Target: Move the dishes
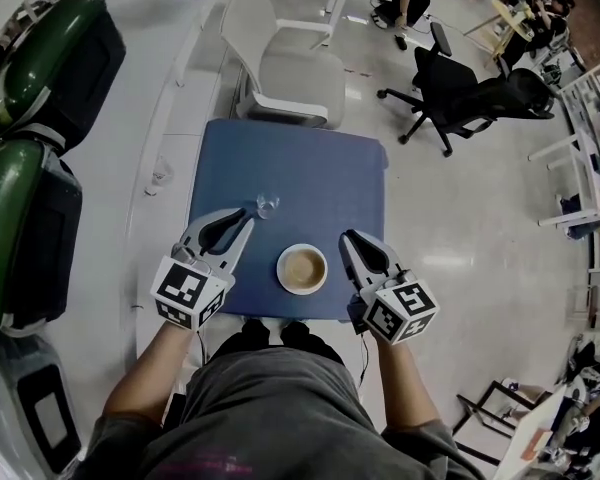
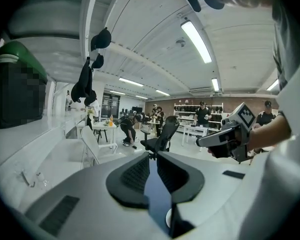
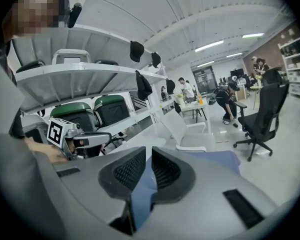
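- Head view: a white dish [image 1: 302,268] sits at the blue bench's [image 1: 310,173] near edge, between the left claw [image 1: 245,218] and the right claw [image 1: 349,240] and touched by neither. A small glass [image 1: 267,206] stands just beside the left claw's tip. Nothing shows whether either piece has reached its place.
- Left gripper view: jaws drawn nearly together, holding nothing. A white sliver below is likely the dish.
- Right gripper view: jaws close together, empty. The dish is out of sight.

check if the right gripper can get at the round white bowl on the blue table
Probably yes. The right gripper sits just right of the round white bowl, with only bare blue table between them. Its jaws stand close together, so they would need to open first.
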`<state>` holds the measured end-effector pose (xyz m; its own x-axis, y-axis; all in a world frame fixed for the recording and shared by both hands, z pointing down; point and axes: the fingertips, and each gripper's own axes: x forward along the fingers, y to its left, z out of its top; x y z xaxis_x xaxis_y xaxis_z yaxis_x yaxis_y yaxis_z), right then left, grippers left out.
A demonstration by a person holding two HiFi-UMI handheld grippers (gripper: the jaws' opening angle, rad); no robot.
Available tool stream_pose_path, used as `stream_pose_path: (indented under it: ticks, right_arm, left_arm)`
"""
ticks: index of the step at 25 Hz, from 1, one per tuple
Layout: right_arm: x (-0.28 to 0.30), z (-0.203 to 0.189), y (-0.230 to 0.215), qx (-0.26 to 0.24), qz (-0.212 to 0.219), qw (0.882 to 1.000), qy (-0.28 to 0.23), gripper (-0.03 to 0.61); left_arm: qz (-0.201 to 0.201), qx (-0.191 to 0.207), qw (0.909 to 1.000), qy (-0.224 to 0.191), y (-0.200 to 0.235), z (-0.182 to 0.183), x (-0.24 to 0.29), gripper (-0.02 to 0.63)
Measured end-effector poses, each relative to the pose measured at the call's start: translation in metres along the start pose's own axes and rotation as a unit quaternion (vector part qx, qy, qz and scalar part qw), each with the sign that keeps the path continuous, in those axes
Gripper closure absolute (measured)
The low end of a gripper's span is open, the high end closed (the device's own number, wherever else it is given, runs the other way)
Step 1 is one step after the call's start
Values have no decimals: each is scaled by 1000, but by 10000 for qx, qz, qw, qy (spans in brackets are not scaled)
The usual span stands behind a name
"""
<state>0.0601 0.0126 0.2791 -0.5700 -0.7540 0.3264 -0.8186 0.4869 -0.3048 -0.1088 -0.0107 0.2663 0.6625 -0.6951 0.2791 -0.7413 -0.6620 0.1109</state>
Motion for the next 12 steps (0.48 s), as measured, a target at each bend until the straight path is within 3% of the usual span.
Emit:
stream_pose_path:
  ticks: [12]
  right_arm:
    - [-4, 18, 11, -87, 272, 9994, -176, 537]
  left_arm:
    - [58, 101, 9992, -389, -14, 24, -10, 595]
